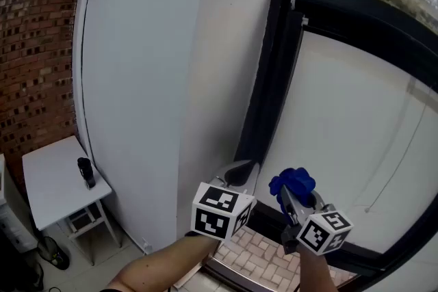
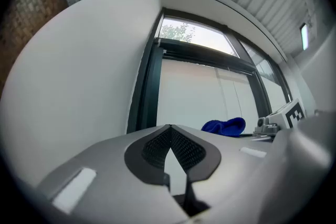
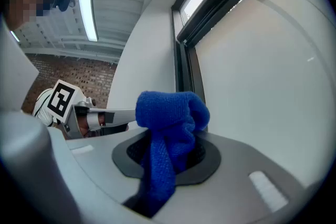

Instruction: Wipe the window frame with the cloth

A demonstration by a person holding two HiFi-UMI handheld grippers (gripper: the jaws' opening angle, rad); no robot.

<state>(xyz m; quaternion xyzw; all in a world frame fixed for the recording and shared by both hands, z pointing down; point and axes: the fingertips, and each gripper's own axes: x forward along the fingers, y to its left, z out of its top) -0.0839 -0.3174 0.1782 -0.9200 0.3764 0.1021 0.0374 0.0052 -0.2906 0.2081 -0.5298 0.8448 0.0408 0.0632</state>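
we hold two grippers up toward a dark window frame (image 1: 268,85), which runs upright between a pale wall (image 1: 144,78) and a white-covered pane (image 1: 342,126). the right gripper (image 1: 289,195) is clenched on a bunched blue cloth (image 3: 169,123). the cloth bulges past the jaw tips as a loose wad, and a narrow strand of it runs down between the jaws. it sits near the lower part of the frame and, as far as we can tell, is not yet touching it. the left gripper (image 1: 239,173) is just beside the right one, its jaws pressed together at the tips with nothing in them.

the main risk, we judge, is the grip. only that thin strand seems pinched, so dragging the wad along the frame could tug it free and drop the cloth. if the wad folds back under pressure, the hard jaw tips could scrape the frame instead of the fabric. the wad is also small and rounded, so it may skip the frame's inner corner and leave strips unwiped. with the empty left gripper so close, a sideways stroke could knock the two grippers together.
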